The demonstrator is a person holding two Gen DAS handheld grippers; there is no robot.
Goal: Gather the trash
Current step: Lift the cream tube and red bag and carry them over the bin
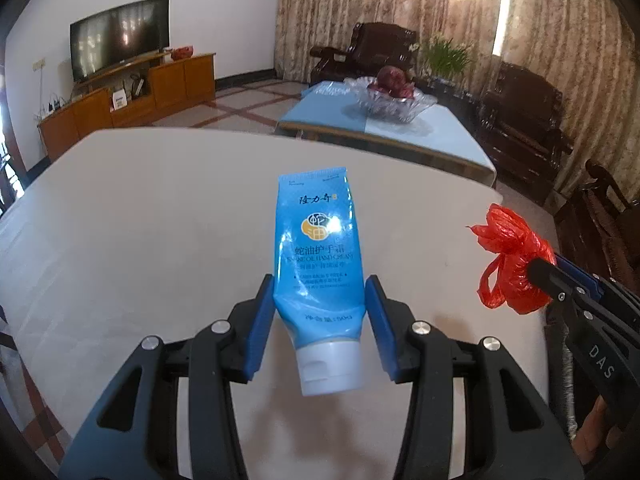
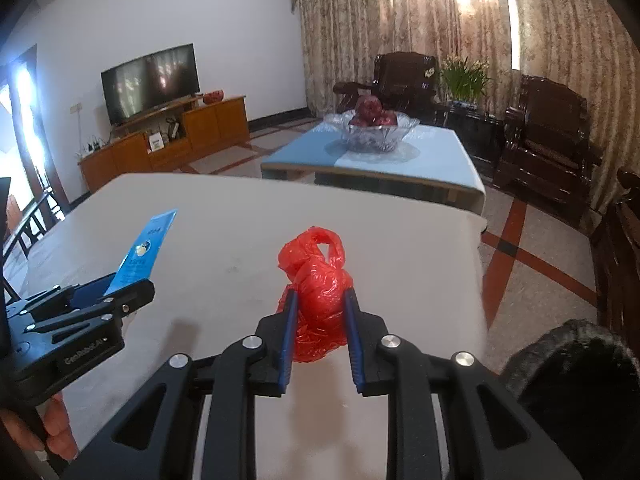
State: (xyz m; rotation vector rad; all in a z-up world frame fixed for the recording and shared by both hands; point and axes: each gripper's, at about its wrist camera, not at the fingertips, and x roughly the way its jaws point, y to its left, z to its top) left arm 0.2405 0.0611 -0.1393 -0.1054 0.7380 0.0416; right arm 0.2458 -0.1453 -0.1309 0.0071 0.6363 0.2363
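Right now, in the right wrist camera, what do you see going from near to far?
Red plastic bag in the right tool → white table → glass fruit bowl → dark armchair → curtains.

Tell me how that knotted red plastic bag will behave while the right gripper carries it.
The red plastic bag is crumpled thin film, so it will probably squash rather than resist the right gripper. It looks light for its bulk. Its loose loops above the pads may flop or sway, and glossy film could slip.

left gripper clamped on tube; right gripper pinching bag, both angled downward
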